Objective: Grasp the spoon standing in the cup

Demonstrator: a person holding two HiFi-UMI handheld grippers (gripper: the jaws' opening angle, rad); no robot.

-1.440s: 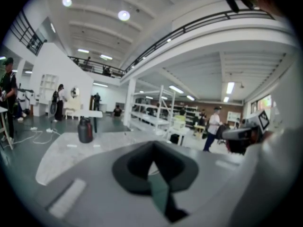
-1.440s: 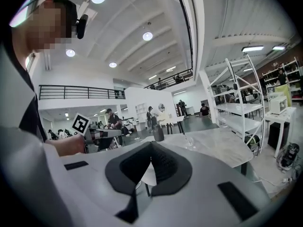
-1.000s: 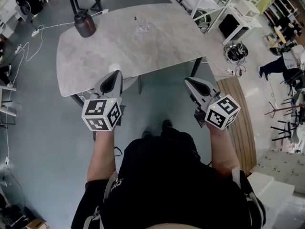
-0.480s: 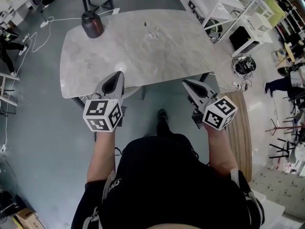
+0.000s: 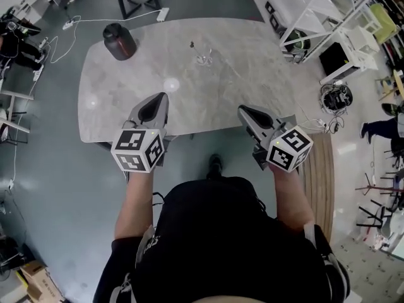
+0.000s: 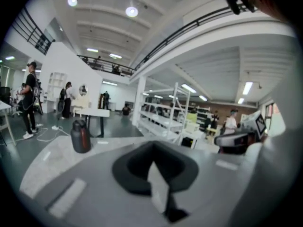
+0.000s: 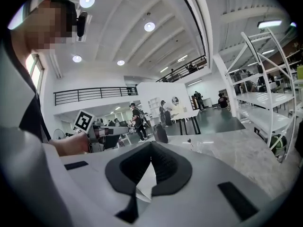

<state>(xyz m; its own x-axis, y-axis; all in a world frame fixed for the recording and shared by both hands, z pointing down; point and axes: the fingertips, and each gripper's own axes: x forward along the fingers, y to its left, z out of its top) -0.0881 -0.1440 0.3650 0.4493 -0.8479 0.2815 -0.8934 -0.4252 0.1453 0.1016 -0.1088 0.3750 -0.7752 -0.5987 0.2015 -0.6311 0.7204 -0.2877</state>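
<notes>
Spoon (image 5: 194, 48) faint; cup (image 5: 204, 59) perhaps glass.

Grey marble table (image 5: 252, 87) on grey floor (image 5: 50, 219), white shelving (image 5: 297, 5) nearby.

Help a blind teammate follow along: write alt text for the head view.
Seen from above, a person in black holds the left claw and right claw, both shut and empty, at the near edge of a grey marble table. Across it stand a clear cup with a spoon and a dark jug.
</notes>
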